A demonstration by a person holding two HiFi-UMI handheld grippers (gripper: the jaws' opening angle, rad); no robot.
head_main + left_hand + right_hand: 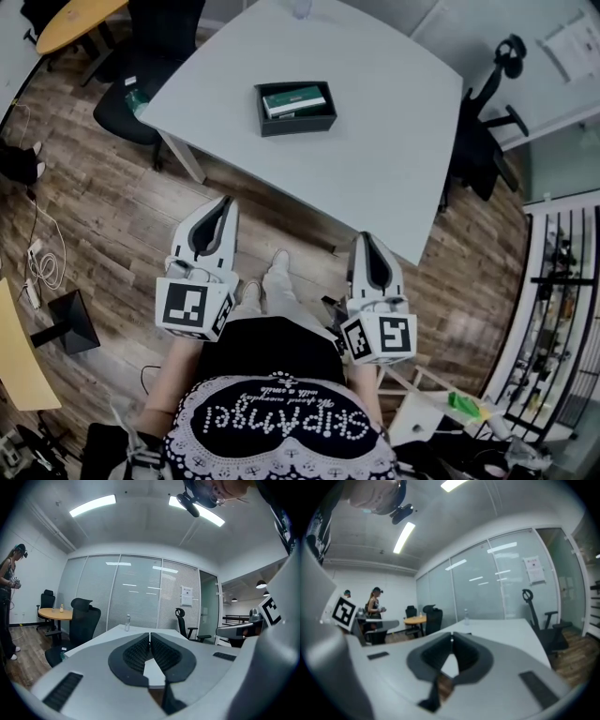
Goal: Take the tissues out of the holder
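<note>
- Head view: left gripper [224, 201] sits lower left of centre and right gripper [367, 237] lower right of centre. Both are over the wooden floor [103, 225], short of the table's near edge.
- Left gripper view: jaws closed, ribbed pads [140, 651] meeting at the tips, nothing between them.
- Right gripper view: jaws closed tip to tip, nothing held.
- Table [394, 150]: pale grey, fills the upper centre of the head view.
- Holder [298, 123]: black open box on the table, upper centre of the frame.
- Tissues [294, 100]: green-and-white pack lying flat inside the holder.
- Both grippers are well apart from the holder; neither touches it.
- Bottle [127, 622]: upright near the table's far edge, centre of the left gripper view.
- Black office chair [141, 94] at the table's upper-left side.
</note>
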